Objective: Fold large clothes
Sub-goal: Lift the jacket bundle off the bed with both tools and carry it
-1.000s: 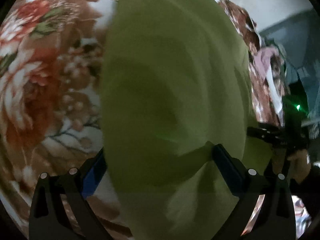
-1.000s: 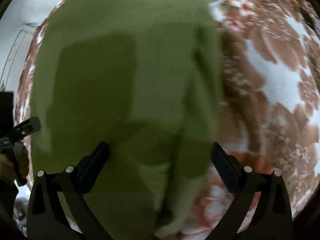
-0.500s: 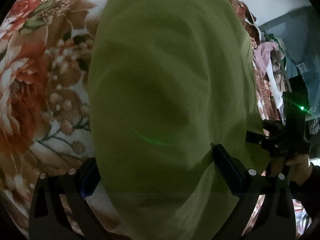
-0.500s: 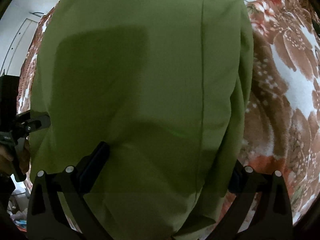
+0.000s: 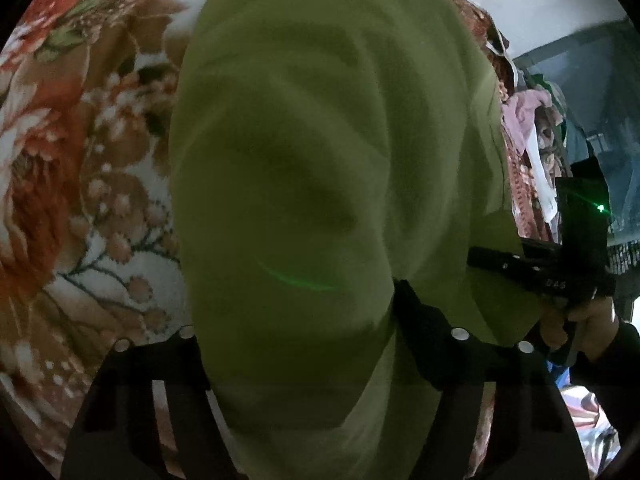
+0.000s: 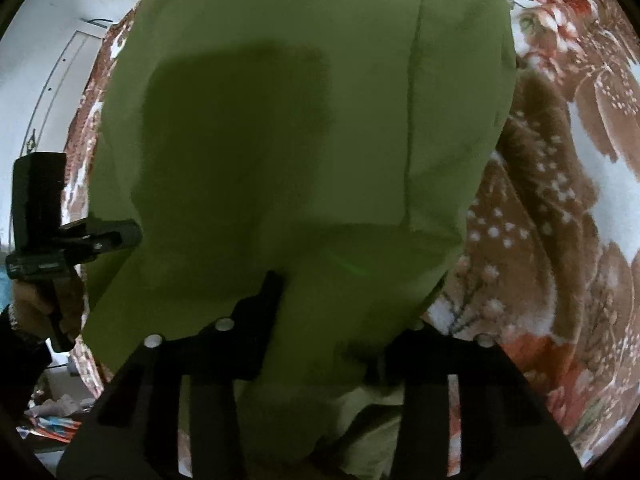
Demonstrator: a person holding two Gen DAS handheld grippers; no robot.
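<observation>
Closing now, both tongs at once, on the near edge of the green garment (image 5: 304, 184). Left tongs (image 5: 296, 344) narrowing with a thick bunch of green cloth between the fingers, right-hand finger (image 5: 416, 320) already denting the fabric, the other one hidden behind the fold, so no firm pinch to call yet. Right tongs (image 6: 320, 320) closing harder, left-hand finger (image 6: 264, 304) dug into the cloth, the other buried under the hem; looks pressed on, cloth bulging between.

Grab step of a fold, by the look of it: near hem being taken at two points, side by side. Next move calls for both pinches to seat fully, then an even lift and carry over the far half, hands kept level to avoid a skewed crease.

Farther out, garment spread flat across the floral bedcover (image 5: 80, 200), long seam (image 6: 412, 120) running away down the right side. Left edge of the cloth well inside the bed, plenty of bare cover beside it; same on the right. Beyond, a heap of other clothes (image 5: 532, 136) along the far side near the wall, well apart from the fold path.
</observation>
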